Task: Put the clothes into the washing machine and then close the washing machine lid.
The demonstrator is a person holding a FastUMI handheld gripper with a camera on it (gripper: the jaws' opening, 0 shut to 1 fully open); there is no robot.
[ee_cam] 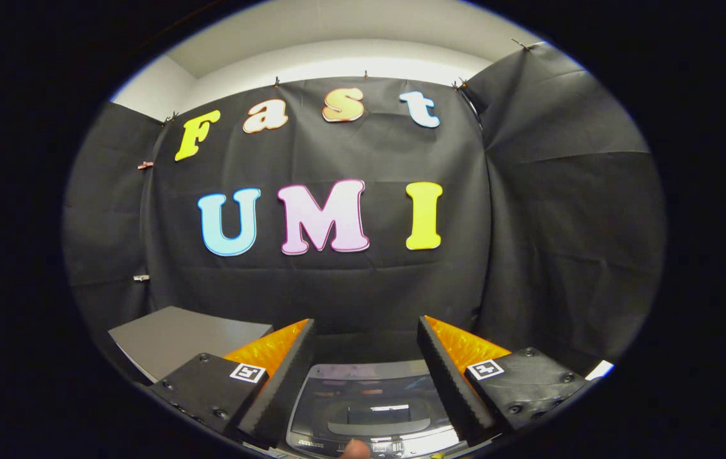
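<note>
The washer's (pixel 369 408) near part is cut off; its glossy lid looks closed. It sits between the tongs' (pixel 366 357) spread, empty fingers.

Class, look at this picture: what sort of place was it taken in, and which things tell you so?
Probably a staged recording booth, not a real laundry room. Black cloth walls are clipped up around a top-loading washing machine, its glass lid shut, with a grey tabletop beside it. The tool is open above the machine, holding nothing.
</note>
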